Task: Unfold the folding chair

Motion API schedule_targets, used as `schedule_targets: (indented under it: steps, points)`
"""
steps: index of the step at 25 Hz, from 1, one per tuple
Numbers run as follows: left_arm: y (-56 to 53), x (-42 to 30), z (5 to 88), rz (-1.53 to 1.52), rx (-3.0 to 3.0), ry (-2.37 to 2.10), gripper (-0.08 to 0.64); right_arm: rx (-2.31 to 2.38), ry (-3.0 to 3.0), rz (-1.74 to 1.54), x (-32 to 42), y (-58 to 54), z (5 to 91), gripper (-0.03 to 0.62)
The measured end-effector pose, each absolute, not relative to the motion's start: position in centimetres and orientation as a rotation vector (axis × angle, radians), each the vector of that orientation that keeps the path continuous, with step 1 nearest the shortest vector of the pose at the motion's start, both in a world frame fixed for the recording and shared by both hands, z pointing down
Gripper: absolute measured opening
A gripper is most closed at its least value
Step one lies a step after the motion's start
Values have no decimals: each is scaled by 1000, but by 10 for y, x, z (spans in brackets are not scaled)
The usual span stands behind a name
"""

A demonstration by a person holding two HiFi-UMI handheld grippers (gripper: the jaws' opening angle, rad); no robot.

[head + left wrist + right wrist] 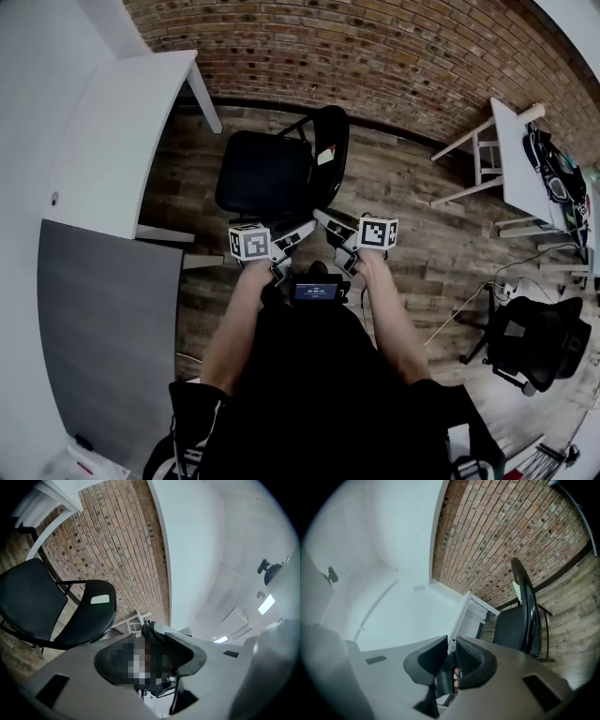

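The black folding chair [267, 173] stands on the wooden floor by the brick wall, its seat down and its backrest [333, 150] to the right. In the left gripper view the seat [28, 602] and backrest [89, 616] lie at the left. The right gripper view shows the chair [520, 620] edge-on at the right. Both grippers hang in the air in front of the chair, clear of it. My left gripper [298, 234] [145, 644] is open and empty. My right gripper [330, 225] [451, 648] has its jaws nearly together with a narrow slit between them, and it holds nothing.
A white table [122, 141] and a grey panel [103, 319] stand at the left. At the right are a second white table [511, 159] with a bag [553, 173] on it, a black office chair [534, 347], and cables on the floor [469, 309].
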State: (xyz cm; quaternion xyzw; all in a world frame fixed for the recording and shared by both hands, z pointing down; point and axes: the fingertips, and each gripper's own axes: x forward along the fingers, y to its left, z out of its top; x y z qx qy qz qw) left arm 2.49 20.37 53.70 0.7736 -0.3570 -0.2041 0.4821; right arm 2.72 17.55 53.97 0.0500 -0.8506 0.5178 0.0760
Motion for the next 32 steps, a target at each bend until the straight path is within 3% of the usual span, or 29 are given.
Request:
schedule_targets:
  steps: [32]
  points:
    - [303, 84, 548, -525, 1832, -988, 192, -173, -2517, 1495, 78, 282, 547, 20]
